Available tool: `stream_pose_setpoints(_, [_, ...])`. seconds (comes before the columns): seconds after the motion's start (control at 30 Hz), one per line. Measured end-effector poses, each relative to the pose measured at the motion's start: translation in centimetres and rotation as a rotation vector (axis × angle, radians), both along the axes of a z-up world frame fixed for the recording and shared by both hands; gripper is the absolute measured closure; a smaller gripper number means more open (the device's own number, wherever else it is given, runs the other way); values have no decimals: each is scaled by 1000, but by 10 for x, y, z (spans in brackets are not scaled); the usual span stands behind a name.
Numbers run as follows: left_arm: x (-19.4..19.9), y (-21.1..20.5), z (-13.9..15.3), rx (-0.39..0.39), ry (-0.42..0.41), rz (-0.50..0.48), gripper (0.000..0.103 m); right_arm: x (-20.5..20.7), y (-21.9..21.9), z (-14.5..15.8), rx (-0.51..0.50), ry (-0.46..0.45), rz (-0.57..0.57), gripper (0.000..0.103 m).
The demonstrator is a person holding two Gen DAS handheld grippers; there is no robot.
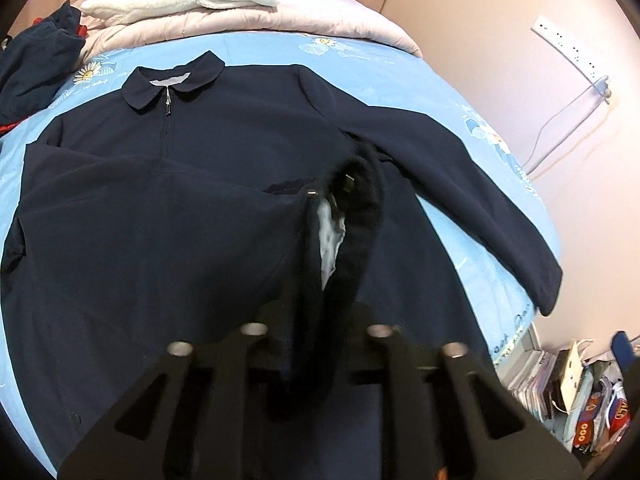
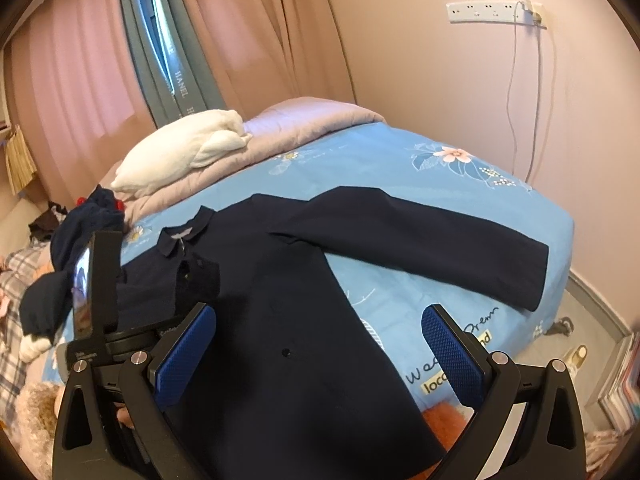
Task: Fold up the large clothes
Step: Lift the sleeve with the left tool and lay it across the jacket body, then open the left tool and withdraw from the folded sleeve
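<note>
A navy zip jacket [image 1: 160, 220] lies face up on the blue flowered sheet [image 1: 400, 56], collar at the far end. One sleeve is folded across its chest. That sleeve's cuff [image 1: 344, 240], grey lining showing, drapes slack between the parted finger arms of my left gripper [image 1: 320, 320] and hides the fingertips. The other sleeve [image 1: 480, 200] stretches out to the right. In the right wrist view, my right gripper [image 2: 320, 356] hovers open above the jacket [image 2: 280, 280] near its hem, blue pads [image 2: 188, 356] wide apart and nothing between them. The left gripper's body [image 2: 100, 292] stands at the left.
A white towel [image 2: 180, 152] rests on a lilac quilt [image 2: 312, 120] at the head of the bed. A crumpled navy and red garment [image 2: 92, 216] lies at the left. The bed edge drops off on the right, with books and clutter [image 1: 580, 392] on the floor. A cable hangs from a wall power strip [image 2: 492, 12].
</note>
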State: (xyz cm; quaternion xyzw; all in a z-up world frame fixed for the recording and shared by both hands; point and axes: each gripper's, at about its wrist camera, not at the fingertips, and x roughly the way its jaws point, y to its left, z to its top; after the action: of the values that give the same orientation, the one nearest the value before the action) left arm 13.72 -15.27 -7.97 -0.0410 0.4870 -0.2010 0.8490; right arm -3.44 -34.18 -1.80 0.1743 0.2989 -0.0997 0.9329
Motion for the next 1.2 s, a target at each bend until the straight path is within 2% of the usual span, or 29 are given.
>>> stream_pose_setpoints(0.1, [-7, 7, 14, -30, -29, 0, 43, 2, 0, -2, 2, 7, 1, 0])
stream_pose_setpoints(0.17, [-12, 15, 26, -36, -67, 7, 35, 4, 1, -3, 5, 12, 3, 0])
stream_pose_setpoints(0.37, [-26, 65, 65, -57, -162, 107, 25, 9, 6, -6, 9, 23, 25, 0])
stream_pose_setpoints(0.5, [-33, 117, 79, -71, -195, 238, 24, 16, 11, -12, 8, 43, 41, 0])
stream_pose_setpoints(0.77, [-64, 224, 80, 31, -241, 547, 24, 33, 26, -22, 5, 85, 95, 0])
stream_pose_setpoints(0.93, [-91, 272, 62, 90, -207, 691, 24, 43, 38, -27, -4, 106, 131, 0])
stream_pose_setpoints(1.2, [-119, 310, 19, 149, -108, 794, 24, 56, 55, -37, -19, 153, 179, 0])
